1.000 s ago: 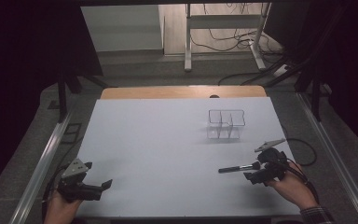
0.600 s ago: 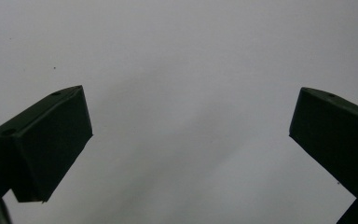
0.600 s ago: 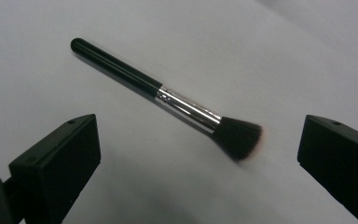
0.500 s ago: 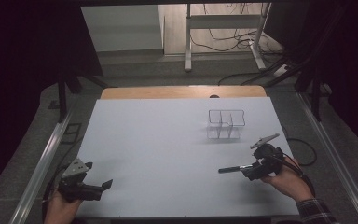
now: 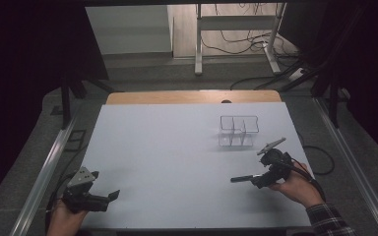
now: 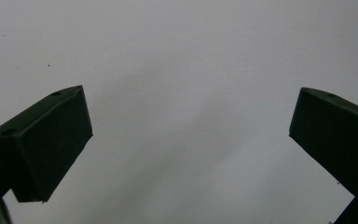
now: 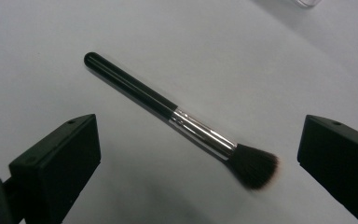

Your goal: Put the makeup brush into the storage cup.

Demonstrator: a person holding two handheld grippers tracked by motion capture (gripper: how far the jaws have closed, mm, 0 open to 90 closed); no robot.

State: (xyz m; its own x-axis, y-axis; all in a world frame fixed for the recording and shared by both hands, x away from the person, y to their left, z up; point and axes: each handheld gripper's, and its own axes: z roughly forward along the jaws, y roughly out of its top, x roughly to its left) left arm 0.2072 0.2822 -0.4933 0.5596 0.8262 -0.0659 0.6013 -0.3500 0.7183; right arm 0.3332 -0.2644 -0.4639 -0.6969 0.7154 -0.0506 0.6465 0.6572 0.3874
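Both hands rest low near the table's front edge, left gripper [image 5: 109, 196] and right gripper [image 5: 256, 181] fingers spread wide.

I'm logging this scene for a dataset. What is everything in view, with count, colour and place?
Makeup brush with black handle, silver ferrule and dark bristles: one, lying flat on the table between the right gripper's open jaws.
Clear plastic compartment organiser: one, transparent, far right of the table.
White table: one, wooden strip at its far edge.
Left gripper: black, open, near left corner.
Right gripper: black, open, over the brush.
Hands: two, at the near edge.
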